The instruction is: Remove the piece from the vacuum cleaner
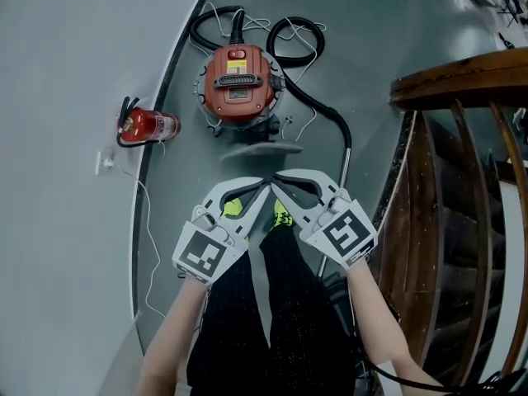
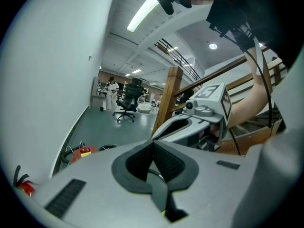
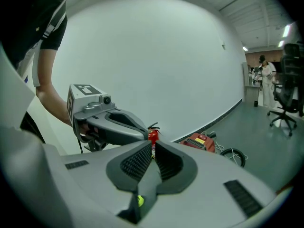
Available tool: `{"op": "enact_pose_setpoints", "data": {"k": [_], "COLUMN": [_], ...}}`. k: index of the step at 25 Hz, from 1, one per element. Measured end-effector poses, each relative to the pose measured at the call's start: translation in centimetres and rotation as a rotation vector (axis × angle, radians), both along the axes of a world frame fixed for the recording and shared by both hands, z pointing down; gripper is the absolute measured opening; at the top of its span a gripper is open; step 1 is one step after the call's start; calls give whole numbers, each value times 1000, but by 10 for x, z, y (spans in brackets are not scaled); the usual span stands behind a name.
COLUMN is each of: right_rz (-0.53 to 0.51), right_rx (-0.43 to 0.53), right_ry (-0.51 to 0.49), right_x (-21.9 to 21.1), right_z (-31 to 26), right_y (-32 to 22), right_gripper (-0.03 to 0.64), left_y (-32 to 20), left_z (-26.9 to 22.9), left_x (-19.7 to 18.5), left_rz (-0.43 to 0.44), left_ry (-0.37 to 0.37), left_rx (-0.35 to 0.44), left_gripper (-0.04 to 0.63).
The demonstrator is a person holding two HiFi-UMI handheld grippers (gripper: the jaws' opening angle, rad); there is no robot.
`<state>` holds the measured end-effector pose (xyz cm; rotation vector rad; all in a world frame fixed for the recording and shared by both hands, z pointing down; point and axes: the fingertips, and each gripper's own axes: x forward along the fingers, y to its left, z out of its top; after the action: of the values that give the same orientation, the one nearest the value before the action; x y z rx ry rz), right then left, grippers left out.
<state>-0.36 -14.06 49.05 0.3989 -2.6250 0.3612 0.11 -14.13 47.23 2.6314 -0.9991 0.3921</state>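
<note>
Nothing of the task looks done yet. The red vacuum cleaner (image 1: 239, 85) sits whole on the grey floor (image 1: 363, 23) in the upper middle of the head view, with its black hose (image 1: 323, 110) plugged in and curling down to the right into a thin metal tube (image 1: 345, 165). A flat grey part (image 1: 262, 148) lies just below its body. Which of these is the piece to come off I cannot tell. The left gripper (image 1: 259, 185) and the right gripper (image 1: 282, 176) hang in the centre of the frame with their tips nearly meeting, each with jaws closed and nothing between them, well short of the machine. The reach and the pull are both left to do. The floor ahead is mostly bare. The curved white wall (image 1: 74, 56) and a fire extinguisher (image 1: 148, 125) bound the left. The wooden stair railing (image 1: 462, 81) crowds the right, near the tube.
</note>
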Motion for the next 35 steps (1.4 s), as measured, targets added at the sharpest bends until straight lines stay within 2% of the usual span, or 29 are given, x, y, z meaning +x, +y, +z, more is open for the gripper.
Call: {"op": "enact_pose_setpoints", "data": {"k": [7, 12, 16, 19, 24, 28, 35], "right_rz": [-3, 15, 9, 4, -13, 2, -16], "right_rx": [25, 14, 4, 13, 4, -27, -43], "right_ry": [32, 52, 66, 76, 106, 111, 164], "right_x": [3, 5, 6, 6, 5, 5, 6], "right_z": [39, 71, 92, 106, 125, 146, 183], "right_y": [3, -2, -3, -8, -10, -16, -26], "right_gripper": [21, 61, 86, 89, 97, 110, 118], "left_y": [6, 4, 1, -2, -4, -14, -24], "left_z": [43, 74, 91, 108, 126, 144, 184], "left_x": [3, 2, -1, -1, -3, -6, -7], "left_rz": [-3, 0, 7, -12, 5, 21, -8], "left_ry": [-7, -20, -34, -26, -51, -93, -113], "left_rx": [-44, -55, -27, -58, -63, -25, -96], "left_gripper": [8, 15, 41, 49, 52, 85, 107]}}
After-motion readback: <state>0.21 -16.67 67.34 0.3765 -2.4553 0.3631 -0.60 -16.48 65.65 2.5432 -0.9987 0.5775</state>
